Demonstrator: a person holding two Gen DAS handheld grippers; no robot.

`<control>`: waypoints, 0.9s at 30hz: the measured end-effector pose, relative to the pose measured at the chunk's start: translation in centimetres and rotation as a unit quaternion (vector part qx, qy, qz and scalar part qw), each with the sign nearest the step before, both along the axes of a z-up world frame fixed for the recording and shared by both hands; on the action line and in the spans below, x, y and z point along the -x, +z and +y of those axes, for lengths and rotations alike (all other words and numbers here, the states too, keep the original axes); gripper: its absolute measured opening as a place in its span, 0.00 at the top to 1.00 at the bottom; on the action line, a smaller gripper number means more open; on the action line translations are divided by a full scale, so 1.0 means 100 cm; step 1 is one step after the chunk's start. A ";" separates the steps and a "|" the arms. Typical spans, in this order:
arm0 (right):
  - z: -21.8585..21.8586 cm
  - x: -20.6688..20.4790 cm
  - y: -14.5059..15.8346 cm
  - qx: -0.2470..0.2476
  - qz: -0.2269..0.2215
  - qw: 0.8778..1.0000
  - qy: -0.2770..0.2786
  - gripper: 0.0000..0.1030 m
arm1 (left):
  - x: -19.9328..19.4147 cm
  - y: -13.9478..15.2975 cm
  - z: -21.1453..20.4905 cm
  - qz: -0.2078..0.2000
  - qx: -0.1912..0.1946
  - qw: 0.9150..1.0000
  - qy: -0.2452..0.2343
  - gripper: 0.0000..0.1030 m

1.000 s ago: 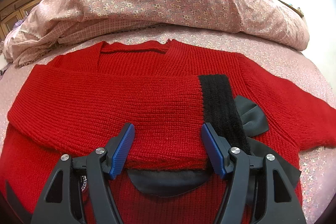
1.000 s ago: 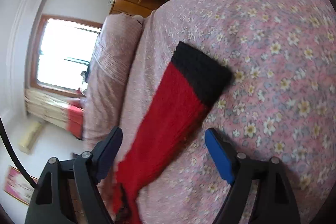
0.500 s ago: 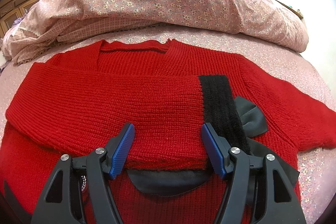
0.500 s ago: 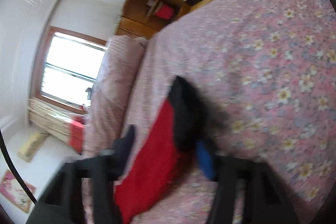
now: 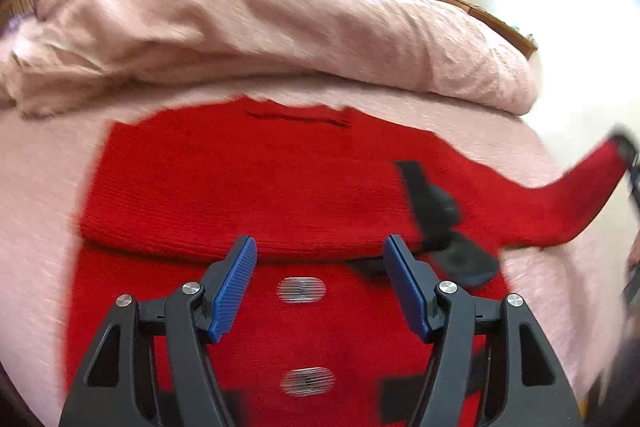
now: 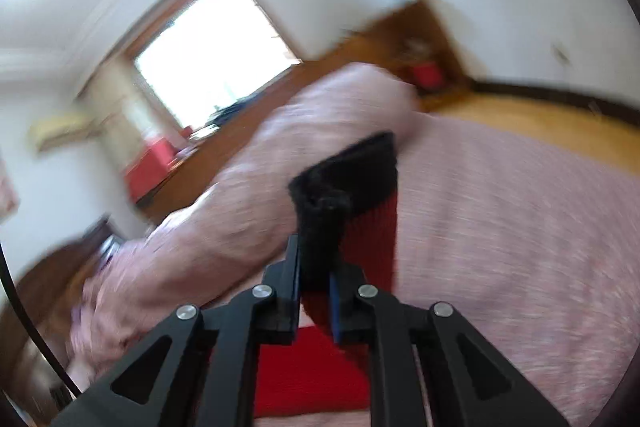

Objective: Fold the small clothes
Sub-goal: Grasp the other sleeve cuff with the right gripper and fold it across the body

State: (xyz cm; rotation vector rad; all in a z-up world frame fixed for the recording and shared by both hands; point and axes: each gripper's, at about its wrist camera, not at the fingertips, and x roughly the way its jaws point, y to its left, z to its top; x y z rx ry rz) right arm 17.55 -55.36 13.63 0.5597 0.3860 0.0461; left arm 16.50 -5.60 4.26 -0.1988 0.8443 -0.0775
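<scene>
Fingers of the right gripper (image 6: 314, 301) were pressed together on the black cuff (image 6: 344, 183) of the red sweater's (image 5: 256, 187) right sleeve (image 5: 560, 203), which was held raised off the bedspread (image 5: 36, 211) at the far right of the left wrist view. Fingers of the left gripper (image 5: 320, 285) were spread apart and held nothing, poised above the sweater's front near two pale oval buttons (image 5: 301, 289). The sweater was laid flat across the bed, its other sleeve folded over the chest with a black cuff (image 5: 420, 195) resting near a black bow (image 5: 460, 255). A rumpled pink duvet (image 5: 260, 27) was heaped beyond the neckline, and a window (image 6: 212, 55) was seen behind it. Several risks were judged from this arrangement. Only a small bunch of cuff appeared to be pinched, so the knit might be lost from the grip if the sleeve were swung quickly. With the body unpinned by the open left gripper, the whole garment might be dragged sideways by the pull, and the folded sleeve disturbed. Heavy blur left the exact depth of the bite uncertain.
</scene>
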 end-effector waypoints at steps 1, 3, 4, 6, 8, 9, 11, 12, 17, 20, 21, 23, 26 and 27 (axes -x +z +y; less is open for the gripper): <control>0.033 -0.005 0.014 0.024 -0.013 0.999 0.025 0.89 | 0.003 0.002 0.014 -0.004 -0.012 1.000 0.003 0.41; 0.084 -0.012 0.028 0.041 -0.028 0.997 0.059 0.89 | 0.006 0.004 0.047 -0.014 -0.036 0.999 0.012 0.41; 0.118 -0.022 0.031 0.038 -0.037 0.995 0.084 0.89 | 0.006 0.003 0.060 -0.016 -0.041 0.999 0.019 0.41; 0.170 -0.037 0.034 0.026 -0.048 0.992 0.115 0.89 | 0.006 -0.002 0.094 -0.018 -0.040 0.998 0.036 0.41; 0.229 -0.055 0.029 0.016 -0.056 0.987 0.146 0.89 | 0.005 -0.012 0.124 -0.010 -0.025 0.998 0.057 0.41; 0.257 -0.064 0.024 0.012 -0.054 0.986 0.160 0.89 | 0.006 -0.016 0.133 -0.004 -0.018 0.998 0.063 0.41; 0.315 -0.083 0.005 -0.007 -0.040 0.981 0.189 0.89 | 0.005 -0.024 0.154 0.008 -0.005 0.997 0.075 0.41; 0.338 -0.087 -0.005 -0.010 -0.032 0.979 0.199 0.89 | 0.004 -0.027 0.164 0.010 0.000 0.997 0.078 0.41; 0.447 -0.088 -0.083 0.052 0.038 0.967 0.247 0.89 | 0.000 -0.034 0.193 0.022 0.010 0.994 0.104 0.41; 0.482 -0.072 -0.116 0.089 0.067 0.957 0.267 0.89 | -0.005 -0.029 0.197 0.015 0.017 0.995 0.101 0.41; 0.489 -0.070 -0.124 0.095 0.070 0.955 0.271 0.89 | -0.006 -0.027 0.197 0.011 0.013 0.995 0.101 0.41; 0.503 -0.065 -0.131 0.110 0.075 0.951 0.281 0.88 | -0.006 -0.024 0.197 0.005 0.006 0.995 0.103 0.41; 0.519 -0.060 -0.135 0.144 0.074 0.944 0.289 0.88 | -0.007 -0.026 0.200 0.008 0.004 0.994 0.110 0.41; 0.521 -0.057 -0.135 0.151 0.070 0.943 0.289 0.88 | -0.007 -0.027 0.202 0.012 0.006 0.994 0.113 0.41</control>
